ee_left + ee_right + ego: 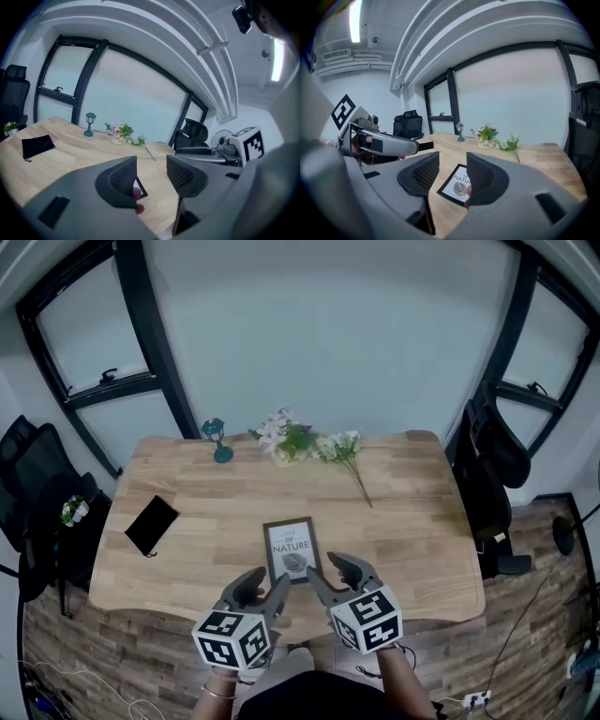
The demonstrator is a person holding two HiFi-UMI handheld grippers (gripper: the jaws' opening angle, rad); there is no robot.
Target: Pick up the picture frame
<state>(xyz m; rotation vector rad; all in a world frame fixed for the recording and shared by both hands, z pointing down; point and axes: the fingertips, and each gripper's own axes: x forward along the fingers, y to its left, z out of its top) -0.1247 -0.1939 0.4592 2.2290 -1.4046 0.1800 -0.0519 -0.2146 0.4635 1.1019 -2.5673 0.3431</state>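
Note:
A black picture frame [292, 549] with a white print of a leaf lies flat on the wooden table [403, 521], near its front edge. In the right gripper view the picture frame [457, 184] shows between the jaws, further off. Only a dark corner of the picture frame [140, 187] shows in the left gripper view. My left gripper [263, 589] is open, just front-left of the frame. Front-right of the frame, my right gripper [325, 579] is open too. Neither touches the frame.
A black pouch [151, 524] lies at the table's left. At the back stand a small teal lantern [217, 439], a pot of flowers [286, 440] and a loose flower stem [349, 457]. Black office chairs [487, 465] stand at both sides of the table.

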